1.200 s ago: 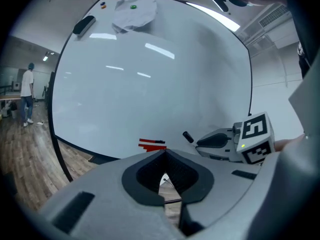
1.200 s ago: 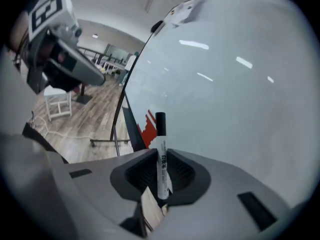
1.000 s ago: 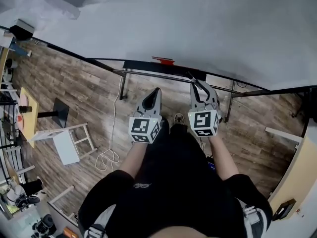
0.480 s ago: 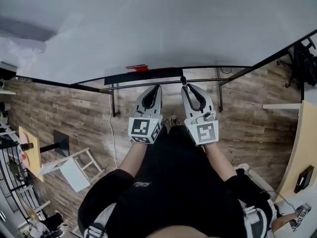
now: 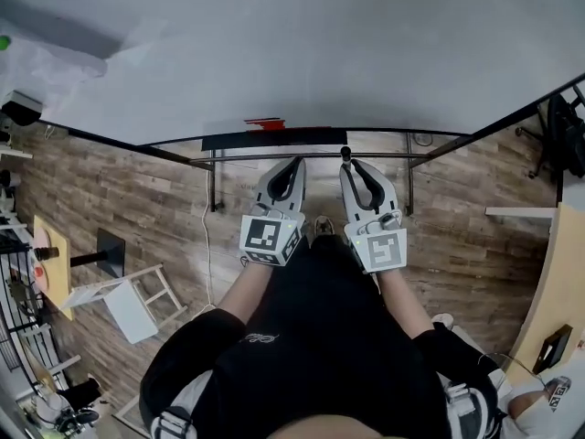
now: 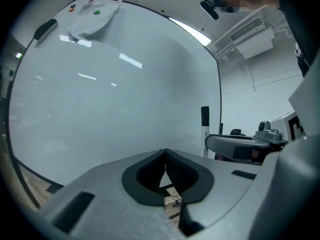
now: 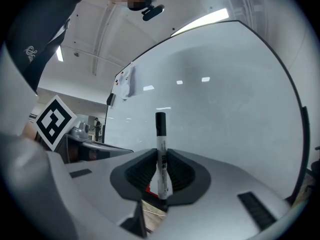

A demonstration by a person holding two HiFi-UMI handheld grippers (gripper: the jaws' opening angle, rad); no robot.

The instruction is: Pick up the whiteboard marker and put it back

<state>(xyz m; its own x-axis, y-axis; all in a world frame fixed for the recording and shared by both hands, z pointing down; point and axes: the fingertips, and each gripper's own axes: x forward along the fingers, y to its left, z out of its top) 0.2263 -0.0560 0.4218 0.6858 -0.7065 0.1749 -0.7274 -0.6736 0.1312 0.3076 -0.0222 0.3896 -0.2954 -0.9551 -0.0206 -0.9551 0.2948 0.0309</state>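
The whiteboard marker [image 7: 160, 139] is standing pretty much upright, black cap on top, white barrel with some dark print. It's sitting pinched by its lower barrel between the right gripper's [image 7: 161, 153] jaws, in front of the whiteboard [image 7: 225, 84].

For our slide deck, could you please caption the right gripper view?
Right tool clamps an upright black-capped whiteboard marker in front of the whiteboard.
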